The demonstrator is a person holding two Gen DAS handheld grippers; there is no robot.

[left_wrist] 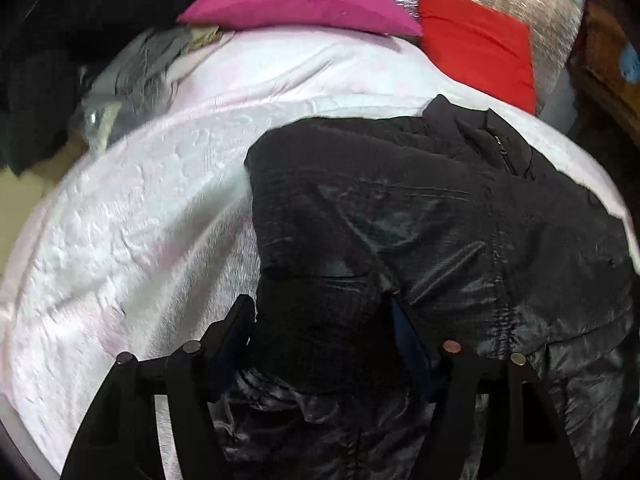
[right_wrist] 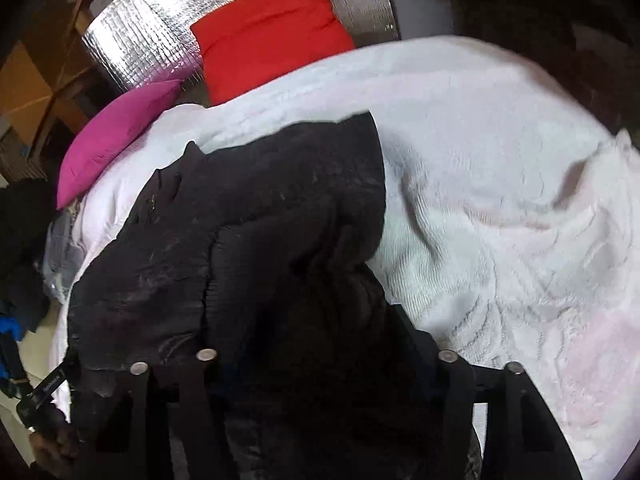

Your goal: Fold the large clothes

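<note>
Here the left gripper (left_wrist: 320, 332) has its fingers closed around a thick fold of the black jacket (left_wrist: 420, 220), which lies on the pale blanket (left_wrist: 140, 220) and stretches forward and rightward from it. The right gripper (right_wrist: 316, 344) seems also to clamp the shiny, quilted jacket's near hem, though dark cloth hides its fingers.

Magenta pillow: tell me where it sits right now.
The magenta pillow lies at the far end of the white blanket, beside the red cushion and beyond the black jacket; the right wrist view shows it at upper left.
</note>
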